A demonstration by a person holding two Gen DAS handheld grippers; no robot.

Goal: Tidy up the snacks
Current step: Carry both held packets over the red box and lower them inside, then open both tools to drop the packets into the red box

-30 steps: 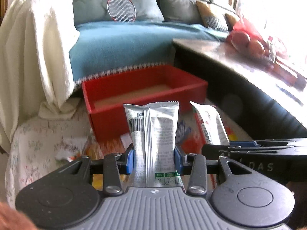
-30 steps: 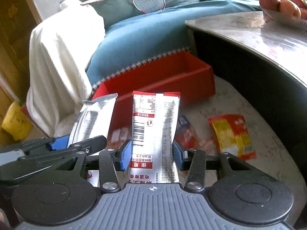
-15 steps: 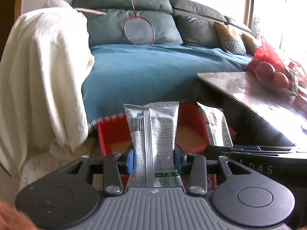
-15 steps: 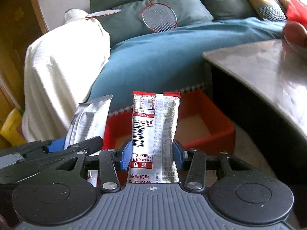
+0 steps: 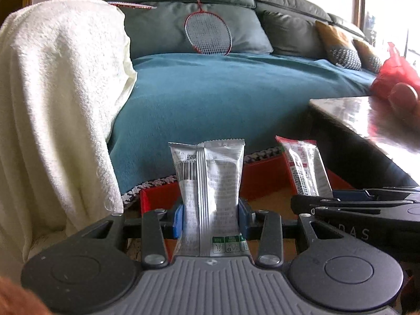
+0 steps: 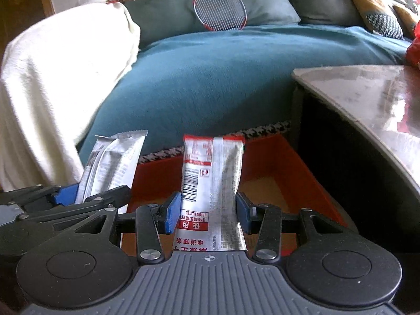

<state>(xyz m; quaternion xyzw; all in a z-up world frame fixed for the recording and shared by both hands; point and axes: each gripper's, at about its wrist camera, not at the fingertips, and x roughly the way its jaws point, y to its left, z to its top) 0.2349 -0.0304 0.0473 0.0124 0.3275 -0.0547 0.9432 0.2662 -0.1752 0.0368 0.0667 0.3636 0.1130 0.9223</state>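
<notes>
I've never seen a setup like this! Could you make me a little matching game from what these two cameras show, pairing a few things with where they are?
Things:
1. Silver foil snack packet
2. Red-and-silver snack packet
3. Red-framed badminton racket
4. Fluffy cream blanket

Places:
A. Leaning against a grey sofa cushion
B. Pinched in the right gripper
C. Draped at the left of the teal sofa cover
D. Pinched in the left gripper

Pairs: 1-D, 2-B, 3-A, 4-C
</notes>
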